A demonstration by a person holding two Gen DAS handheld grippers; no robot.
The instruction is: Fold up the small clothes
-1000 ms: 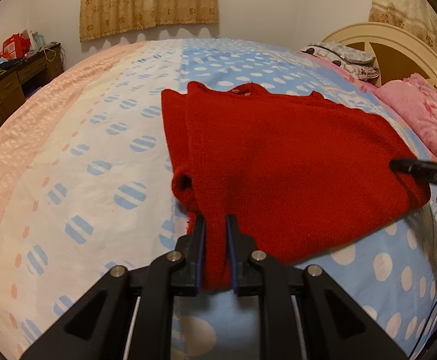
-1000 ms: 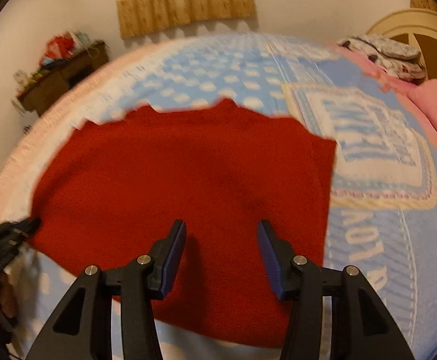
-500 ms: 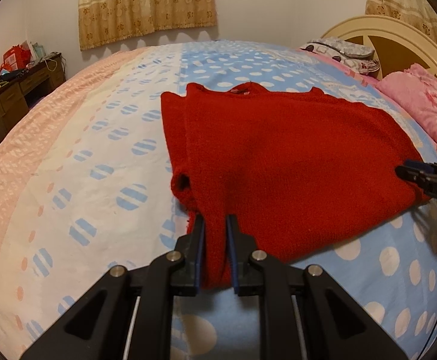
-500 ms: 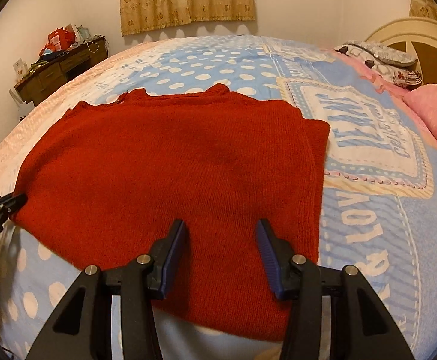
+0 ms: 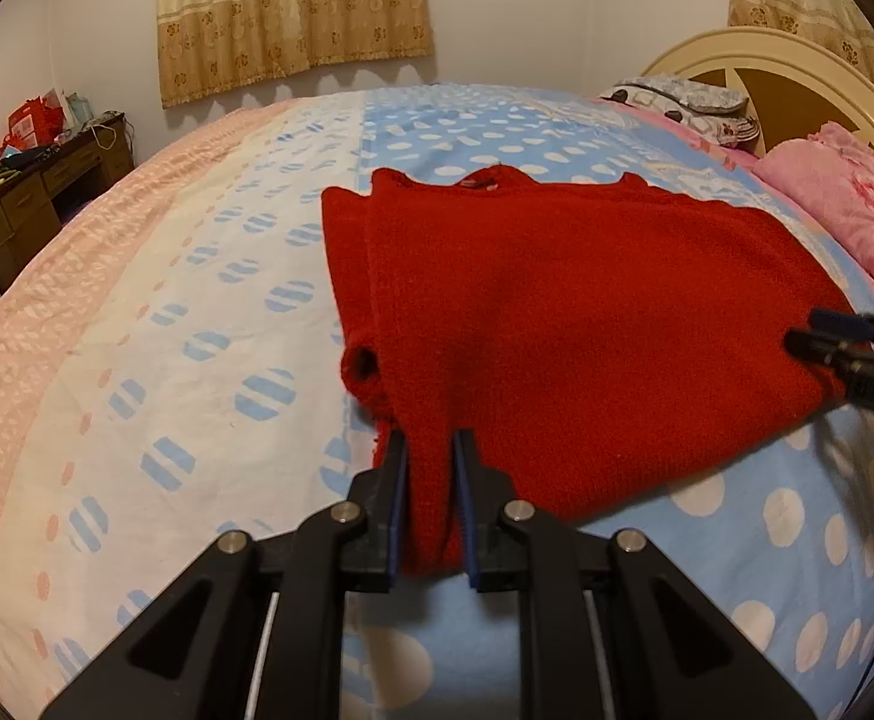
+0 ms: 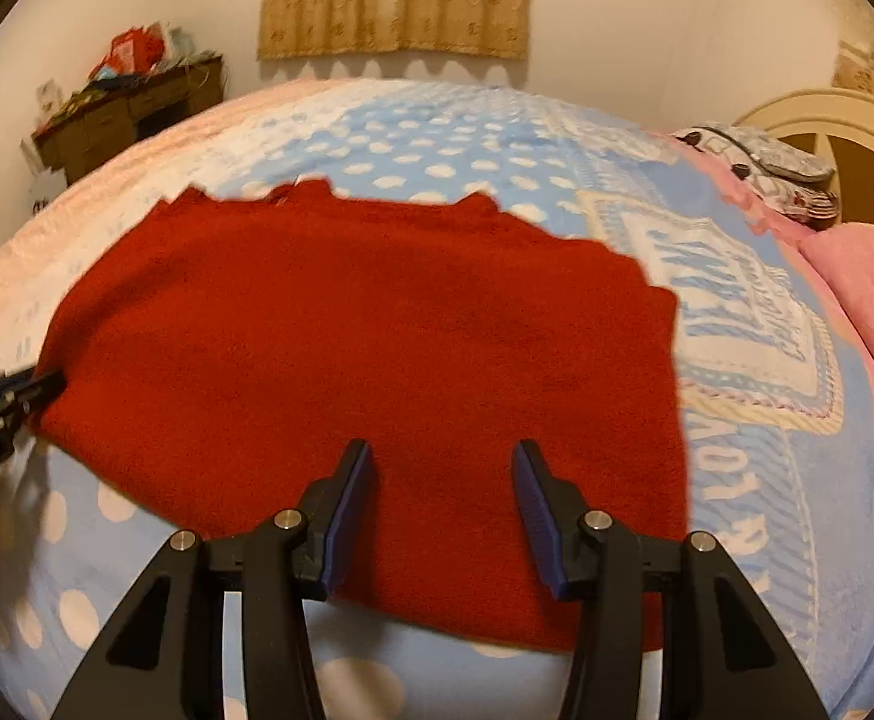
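A red knit sweater (image 5: 557, 324) lies flat on the bed, sleeves folded in, neck at the far side. My left gripper (image 5: 428, 450) is shut on the sweater's near hem corner. In the right wrist view the sweater (image 6: 377, 348) fills the middle. My right gripper (image 6: 442, 462) is open, its jaws wide apart just above the near hem, holding nothing. The right gripper shows at the right edge of the left wrist view (image 5: 821, 339), at the sweater's other hem corner. The left gripper shows at the left edge of the right wrist view (image 6: 29, 387).
The bed has a blue and white dotted cover (image 5: 737, 540) with a pink strip on the left (image 5: 47, 300). Pink pillows (image 5: 845, 204) and a cream headboard (image 5: 797, 60) are at the right. A cluttered wooden desk (image 5: 35, 192) stands at the far left.
My right gripper has shifted a little over the near hem and stayed open. My left gripper has kept its hold on the hem corner. The sweater lies as before.
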